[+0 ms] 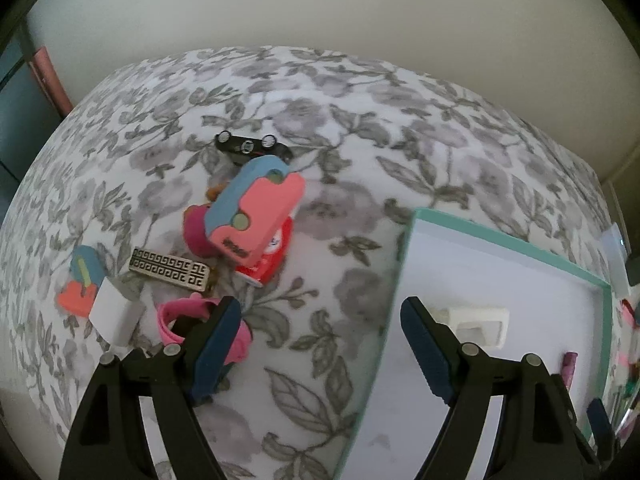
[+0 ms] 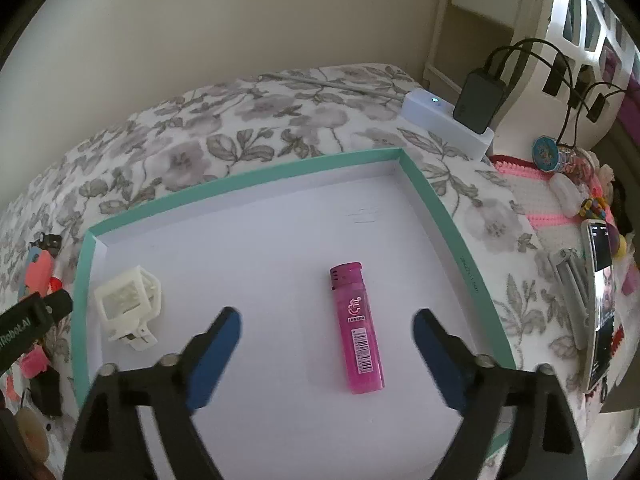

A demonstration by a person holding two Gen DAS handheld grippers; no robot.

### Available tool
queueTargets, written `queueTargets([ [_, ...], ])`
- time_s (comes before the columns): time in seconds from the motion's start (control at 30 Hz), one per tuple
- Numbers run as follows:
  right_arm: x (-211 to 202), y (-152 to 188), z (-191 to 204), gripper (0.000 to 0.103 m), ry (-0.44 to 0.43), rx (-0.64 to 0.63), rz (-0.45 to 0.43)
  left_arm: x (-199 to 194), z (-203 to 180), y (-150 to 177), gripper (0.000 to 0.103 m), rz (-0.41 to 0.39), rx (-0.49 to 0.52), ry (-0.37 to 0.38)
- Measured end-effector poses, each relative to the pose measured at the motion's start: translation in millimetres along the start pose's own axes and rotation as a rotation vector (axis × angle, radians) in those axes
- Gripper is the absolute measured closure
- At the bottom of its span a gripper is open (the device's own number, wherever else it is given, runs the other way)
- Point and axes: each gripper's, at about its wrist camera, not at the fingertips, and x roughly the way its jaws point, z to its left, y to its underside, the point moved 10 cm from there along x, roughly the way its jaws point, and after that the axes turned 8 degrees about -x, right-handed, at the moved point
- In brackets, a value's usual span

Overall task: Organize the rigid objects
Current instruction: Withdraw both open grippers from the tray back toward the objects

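The translucent pink plastic lighter (image 2: 357,329) lay flat inside the shallow teal-rimmed white tray (image 2: 440,204), its long axis running fore-and-aft between the right gripper (image 2: 326,330), whose jaws stood wide and empty. The left gripper (image 1: 320,322), likewise spread, hovered farther off over the tray's edge.

Wide bare floor in the tray (image 2: 440,204) around the lighter (image 2: 358,328). The white frame (image 2: 128,306) crowds its left wall; toys (image 1: 252,216) clutter the cloth beyond.

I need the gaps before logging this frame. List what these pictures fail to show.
- Pink band, left view: partly behind the left gripper finger.
- Red toy, left view: mostly under the pink-and-blue block.
- Lighter, left view: only its tip shows.
- Phone, right view: edge-on, screen unreadable.
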Motion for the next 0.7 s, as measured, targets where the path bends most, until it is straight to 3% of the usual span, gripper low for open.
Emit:
queueTargets([
  [0.3,-1,-1,2,0.000,-0.029,0.017,-0.027,2,3,-2,0.020,0.000,-0.019,0.010],
  [0.37,-2,-2,1,0.000,-0.021,0.019,-0.035,1,6,-4,0.006,-0.004,-0.028,0.011],
  [0.4,-3,-3,0,0.000,-0.022,0.025,-0.039,1,7,-5,0.004,-0.008,-0.034,0.013],
  [0.7,-11,-10,12,0.000,-0.107,0.046,-0.064,-13,21,-21,0.004,-0.065,-0.049,0.020],
])
